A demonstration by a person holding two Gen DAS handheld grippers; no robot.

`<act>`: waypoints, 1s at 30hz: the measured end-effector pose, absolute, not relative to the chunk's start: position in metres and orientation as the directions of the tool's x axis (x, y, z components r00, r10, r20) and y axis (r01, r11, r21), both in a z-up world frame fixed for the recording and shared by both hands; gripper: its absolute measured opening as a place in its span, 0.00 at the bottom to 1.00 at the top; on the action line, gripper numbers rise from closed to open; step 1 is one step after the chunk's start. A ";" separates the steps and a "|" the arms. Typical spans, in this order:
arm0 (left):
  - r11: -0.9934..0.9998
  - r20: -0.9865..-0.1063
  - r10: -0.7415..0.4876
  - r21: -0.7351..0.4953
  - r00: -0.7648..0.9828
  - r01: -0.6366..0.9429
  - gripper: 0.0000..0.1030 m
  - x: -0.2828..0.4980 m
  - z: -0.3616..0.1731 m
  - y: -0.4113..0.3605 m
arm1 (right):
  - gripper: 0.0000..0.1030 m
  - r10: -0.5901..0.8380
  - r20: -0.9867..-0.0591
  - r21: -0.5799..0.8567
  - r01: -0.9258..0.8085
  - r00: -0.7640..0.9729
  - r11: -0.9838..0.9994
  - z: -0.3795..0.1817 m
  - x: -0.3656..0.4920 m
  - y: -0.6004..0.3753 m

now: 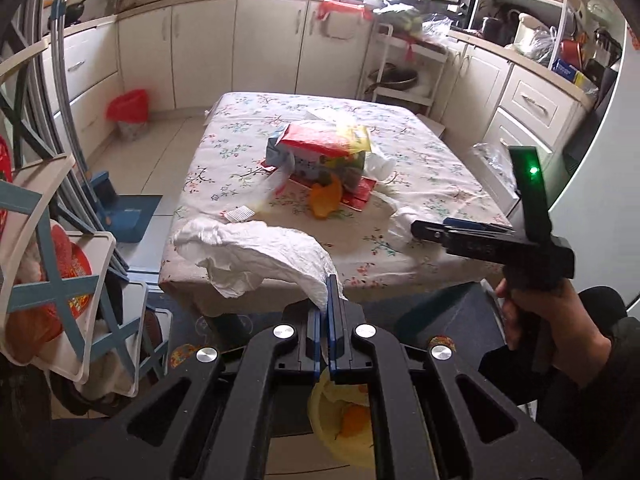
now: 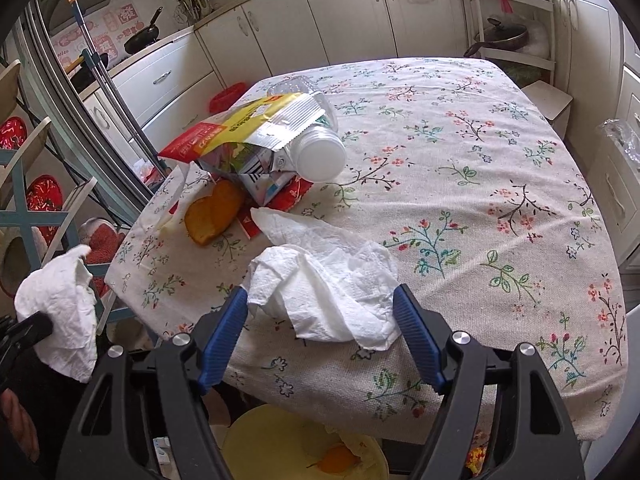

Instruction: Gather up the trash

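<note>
Left gripper [image 1: 327, 312] clamped on white tissue [image 1: 256, 256] off table edge; right gripper [image 2: 320, 320] open w/ crumpled napkin [image 2: 332, 292] between fingers

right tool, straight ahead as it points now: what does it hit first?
Likely the crumpled white tissue on the tablecloth. It lies between the open right tool, whose pads don't press it. Depth unclear.

A home kitchen: cream cabinets [image 1: 208, 48] along the walls, a frying pan [image 2: 142, 34], a floral-clothed table [image 2: 460, 184].
</note>
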State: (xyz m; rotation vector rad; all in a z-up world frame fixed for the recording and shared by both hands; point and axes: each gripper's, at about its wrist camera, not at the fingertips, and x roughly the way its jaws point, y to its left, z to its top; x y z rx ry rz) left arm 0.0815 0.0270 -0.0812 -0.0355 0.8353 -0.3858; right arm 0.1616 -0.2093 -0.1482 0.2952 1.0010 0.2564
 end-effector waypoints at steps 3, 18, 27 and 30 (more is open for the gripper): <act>0.916 -0.694 -0.389 -0.223 0.606 0.333 0.02 0.076 -0.077 0.031 | 0.71 0.336 -0.787 0.355 -0.067 0.518 0.933 -0.148 0.162 -0.210; 0.711 -0.724 -0.620 -0.355 0.303 0.606 0.02 0.014 -0.107 -0.039 | 0.77 0.301 -0.695 0.085 -0.341 0.653 0.936 -0.092 0.184 -0.153; 0.636 -0.795 -0.593 -0.363 0.130 0.681 0.03 -0.009 -0.144 -0.077 | 0.77 0.233 -0.730 -0.170 -0.502 0.642 0.848 -0.109 0.239 -0.094; 0.635 -0.816 -0.571 -0.364 0.096 0.682 0.03 -0.007 -0.154 -0.079 | 0.70 0.257 -0.752 -0.129 -0.518 0.607 0.846 -0.114 0.254 -0.093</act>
